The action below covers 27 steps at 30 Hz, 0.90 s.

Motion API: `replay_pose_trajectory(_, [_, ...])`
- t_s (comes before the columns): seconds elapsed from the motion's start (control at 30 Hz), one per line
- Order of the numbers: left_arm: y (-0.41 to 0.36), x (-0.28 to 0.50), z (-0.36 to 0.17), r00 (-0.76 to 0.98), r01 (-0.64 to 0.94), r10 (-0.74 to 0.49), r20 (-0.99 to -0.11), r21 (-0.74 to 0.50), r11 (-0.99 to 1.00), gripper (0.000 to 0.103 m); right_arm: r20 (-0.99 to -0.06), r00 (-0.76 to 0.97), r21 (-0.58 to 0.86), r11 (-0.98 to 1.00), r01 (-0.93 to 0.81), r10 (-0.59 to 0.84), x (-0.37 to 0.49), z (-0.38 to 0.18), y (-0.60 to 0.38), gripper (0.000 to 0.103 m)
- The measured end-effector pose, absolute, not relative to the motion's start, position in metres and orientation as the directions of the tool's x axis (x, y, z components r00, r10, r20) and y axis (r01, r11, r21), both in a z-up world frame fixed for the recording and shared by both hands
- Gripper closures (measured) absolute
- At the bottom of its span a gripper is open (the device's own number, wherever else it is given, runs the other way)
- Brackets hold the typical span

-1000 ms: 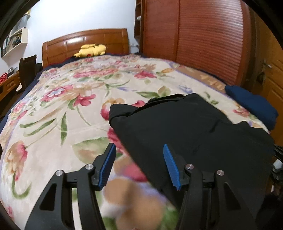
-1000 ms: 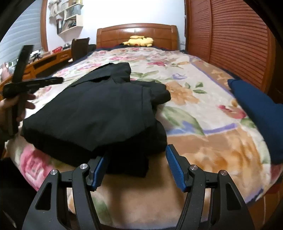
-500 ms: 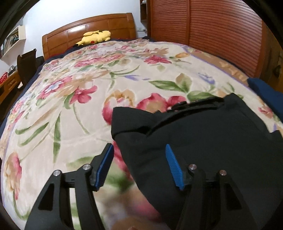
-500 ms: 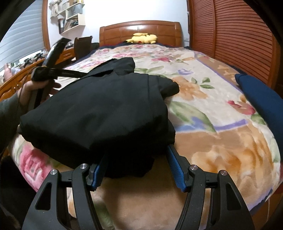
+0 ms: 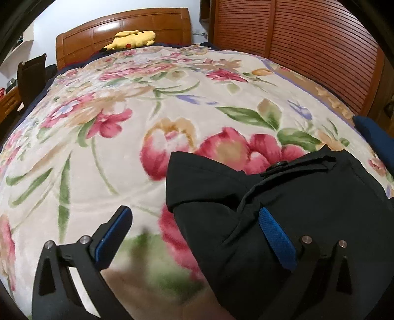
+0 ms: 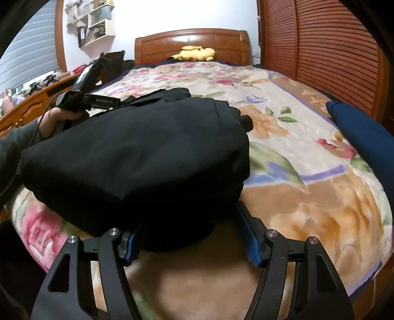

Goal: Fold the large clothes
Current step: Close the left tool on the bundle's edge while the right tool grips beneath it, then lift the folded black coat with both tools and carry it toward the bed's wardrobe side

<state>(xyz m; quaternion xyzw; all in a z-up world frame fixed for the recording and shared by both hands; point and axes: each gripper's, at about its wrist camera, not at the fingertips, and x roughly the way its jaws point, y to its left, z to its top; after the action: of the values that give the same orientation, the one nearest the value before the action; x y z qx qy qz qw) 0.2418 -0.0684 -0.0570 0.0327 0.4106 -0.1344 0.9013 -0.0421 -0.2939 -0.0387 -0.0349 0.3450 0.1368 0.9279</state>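
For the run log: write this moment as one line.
step: fold | black garment folded on floral blanket | left gripper open at far corner | right gripper open, fingers straddling near edge

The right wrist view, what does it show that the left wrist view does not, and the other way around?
Only the right wrist view shows the person's left hand holding the left claw's handle at the far side of the folded black garment, plus the wall shelves and a wooden desk. Only the left wrist view shows the garment's strap with a snap button and the open left claw. Both show the floral blanket, the yellow plush toy, the headboard and a navy cloth.
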Motion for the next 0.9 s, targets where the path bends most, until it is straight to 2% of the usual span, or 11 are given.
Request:
replay_pose_trajectory(0.23, [-0.069,0.242,-0.058,0.616,0.277,-0.233,-0.753,-0.07,0.958,0.003,-0.654,0.722,0.046,0.965,-0.26,0.226,-0.041,-0.041,-0.291,0.033])
replay_pose_trajectory(0.3, [-0.063,0.245,-0.06,0.576,0.3,-0.314,-0.755,-0.162,0.94,0.018,-0.655,0.72,0.053,0.965,-0.256,0.227,-0.041,-0.041,-0.291,0.032])
replay_pose_trajectory(0.37, [-0.059,0.247,-0.062,0.539,0.31,-0.375,-0.754,-0.237,0.921,0.029,-0.66,0.714,0.069,0.966,-0.249,0.232,-0.039,-0.042,-0.292,0.032])
replay_pose_trajectory(0.4, [-0.06,0.246,-0.062,0.532,0.32,-0.391,-0.751,-0.249,0.914,0.037,-0.662,0.711,0.077,0.966,-0.248,0.236,-0.038,-0.042,-0.292,0.032])
replay_pose_trajectory(0.43, [-0.063,0.243,-0.06,0.533,0.329,-0.39,-0.751,-0.24,0.913,0.039,-0.665,0.707,0.088,0.965,-0.248,0.242,-0.037,-0.042,-0.293,0.032])
replay_pose_trajectory(0.53, [-0.071,0.238,-0.055,0.538,0.34,-0.371,-0.757,-0.208,0.917,0.056,-0.67,0.696,0.117,0.962,-0.246,0.259,-0.034,-0.044,-0.295,0.032])
replay_pose_trajectory(0.57, [-0.073,0.236,-0.052,0.541,0.34,-0.361,-0.759,-0.195,0.92,0.064,-0.67,0.695,0.118,0.962,-0.246,0.26,-0.035,-0.044,-0.295,0.033])
replay_pose_trajectory(0.63, [-0.077,0.232,-0.045,0.553,0.331,-0.33,-0.765,-0.162,0.93,0.073,-0.666,0.688,0.138,0.954,-0.266,0.288,-0.036,-0.043,-0.295,0.043])
replay_pose_trajectory(0.7, [-0.077,0.226,-0.037,0.571,0.323,-0.305,-0.762,-0.133,0.937,0.083,-0.658,0.67,0.188,0.937,-0.295,0.343,-0.037,-0.042,-0.298,0.064])
replay_pose_trajectory(0.8, [-0.077,0.217,-0.025,0.6,0.318,-0.275,-0.751,-0.091,0.944,0.089,-0.643,0.664,0.215,0.922,-0.321,0.381,-0.04,-0.039,-0.301,0.076])
replay_pose_trajectory(0.9, [-0.076,0.204,-0.009,0.649,0.299,-0.248,-0.719,-0.059,0.952,0.09,-0.613,0.685,0.219,0.918,-0.331,0.394,-0.046,-0.03,-0.304,0.08])
